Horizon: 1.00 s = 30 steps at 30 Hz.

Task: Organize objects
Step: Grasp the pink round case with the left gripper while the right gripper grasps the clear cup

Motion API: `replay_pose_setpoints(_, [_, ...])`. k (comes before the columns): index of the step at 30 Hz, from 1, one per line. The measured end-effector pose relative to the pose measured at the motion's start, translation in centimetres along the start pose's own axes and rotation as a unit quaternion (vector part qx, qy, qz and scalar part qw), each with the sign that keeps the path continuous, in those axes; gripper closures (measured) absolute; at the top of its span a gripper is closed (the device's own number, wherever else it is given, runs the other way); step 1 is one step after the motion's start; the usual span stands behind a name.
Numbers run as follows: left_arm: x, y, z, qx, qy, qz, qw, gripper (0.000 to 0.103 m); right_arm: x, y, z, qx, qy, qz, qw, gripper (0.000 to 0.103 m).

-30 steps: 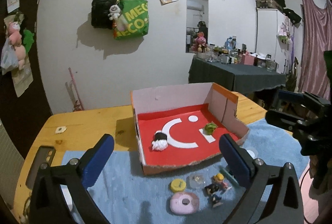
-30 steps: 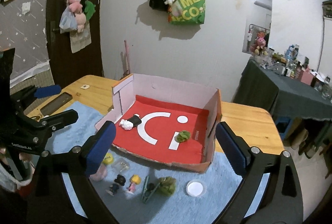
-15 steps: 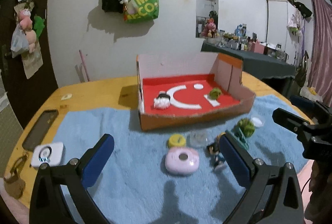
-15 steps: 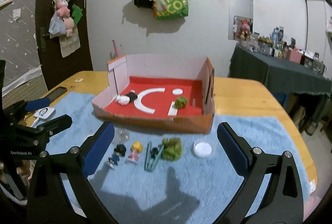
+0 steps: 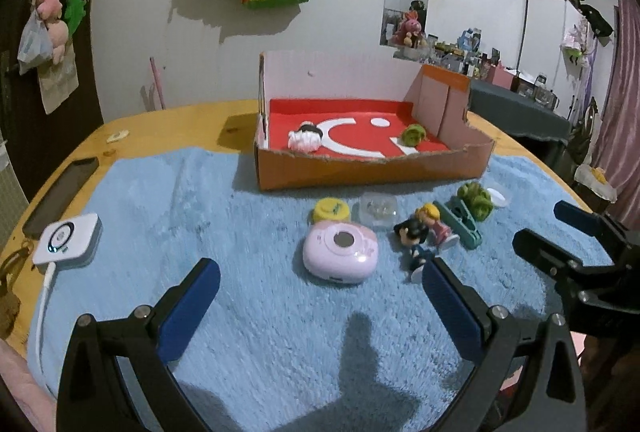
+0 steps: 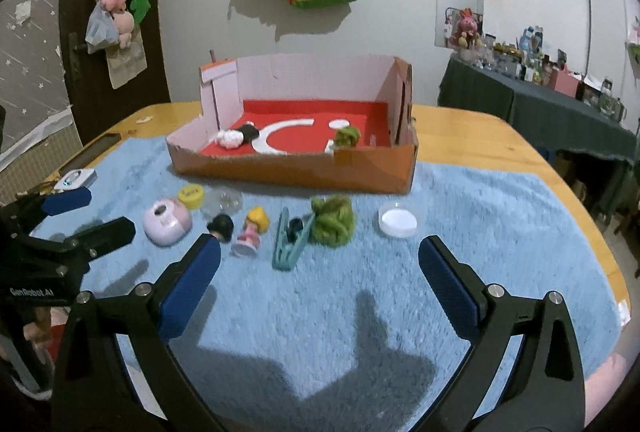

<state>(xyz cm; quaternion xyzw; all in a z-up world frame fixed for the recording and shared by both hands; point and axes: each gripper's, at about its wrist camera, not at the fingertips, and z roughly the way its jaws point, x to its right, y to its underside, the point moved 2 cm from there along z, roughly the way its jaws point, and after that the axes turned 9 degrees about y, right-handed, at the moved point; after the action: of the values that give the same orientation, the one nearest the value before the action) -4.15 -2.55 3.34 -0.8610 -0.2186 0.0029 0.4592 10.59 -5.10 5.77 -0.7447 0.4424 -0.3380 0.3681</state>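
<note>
Both hand-held grippers, left (image 5: 318, 298) and right (image 6: 318, 268), have been drawn back and lowered toward the blue mat (image 5: 248, 336); both are spread wide, nothing held. Loose toys, e.g. pink case (image 5: 341, 247), remain before the box (image 5: 372, 168); a first pick is judged imminent.

A fluffy light-blue mat (image 5: 168, 200) covers the yellow wooden tabletop (image 5: 168, 120). The orange box (image 5: 372, 172) has a red floor with white shapes. The camera (image 5: 340, 252) is pale pink, the cap (image 5: 330, 210) yellow, the clip (image 6: 290, 244) teal.
</note>
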Motion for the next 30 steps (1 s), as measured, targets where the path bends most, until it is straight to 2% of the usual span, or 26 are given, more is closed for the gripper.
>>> replay_pose_setpoints(6, [-0.2, 0.6, 0.8, -0.017, 0.005, -0.012, 0.9998, 0.0, 0.2, 0.9, 0.7, -0.021, -0.001, 0.005, 1.0, 0.002])
replay_pose_setpoints(23, [-0.5, 0.8, 1.8, -0.036, 0.016, -0.016, 0.9991, 0.0, 0.7, 0.9, 1.5, -0.033, 0.005, 0.009, 0.999, 0.002])
replay_pose_setpoints(30, [-0.8, 0.3, 3.2, -0.057, 0.027, -0.013, 0.9979, 0.0, 1.6, 0.2, 2.5, -0.043, 0.014, 0.01, 0.999, 0.002])
